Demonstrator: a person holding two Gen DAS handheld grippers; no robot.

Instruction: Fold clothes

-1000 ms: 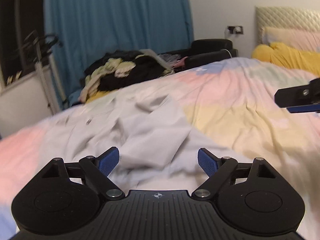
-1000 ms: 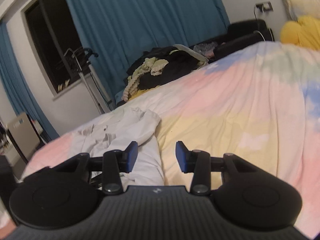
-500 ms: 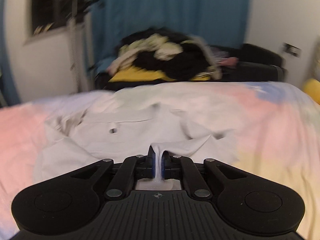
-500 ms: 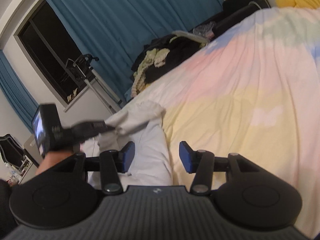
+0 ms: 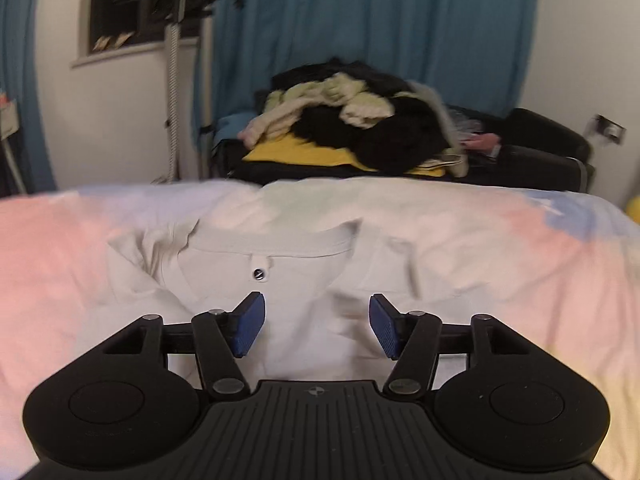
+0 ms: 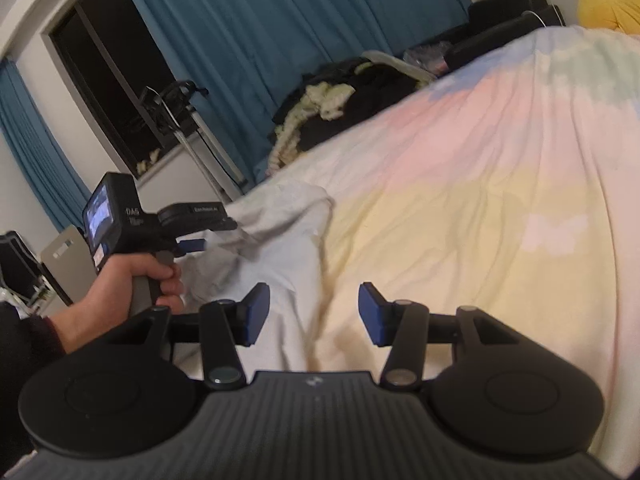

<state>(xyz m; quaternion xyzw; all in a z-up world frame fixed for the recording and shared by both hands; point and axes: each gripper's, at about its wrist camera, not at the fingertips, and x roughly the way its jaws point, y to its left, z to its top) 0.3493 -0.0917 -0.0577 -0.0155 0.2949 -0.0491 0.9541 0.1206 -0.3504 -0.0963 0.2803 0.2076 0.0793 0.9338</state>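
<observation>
Half a second ago your left tool (image 5: pixel 317 326) was pinched on a ridge of the white garment (image 5: pixel 296 280); now its blue pads (image 5: pixel 249 330) stand wide apart with nothing between them, and the cloth has dropped back onto the bed (image 5: pixel 540 264). Your right tool (image 6: pixel 309 314) is spread about as wide as before and grips nothing. What you are working on is a pale, off-white garment, creased and rumpled, with a flat seamed band running across it in the left wrist view and a small tab with a dark round button (image 5: pixel 259 273) just below that band. From the left wrist view the band runs side to side across the far end of the garment, and the cloth stretches from there toward your left tool, so its long axis points away from you toward the clothes pile (image 5: pixel 352 120) beyond the bed edge. It lies directly under and ahead of your left tool. In the right wrist view the garment (image 6: pixel 280 240) sits left of centre on the pastel bedcover, with its near edge passing under that tool's left pad, while your left hand (image 6: pixel 132 284) holds the other tool over its far part.
</observation>
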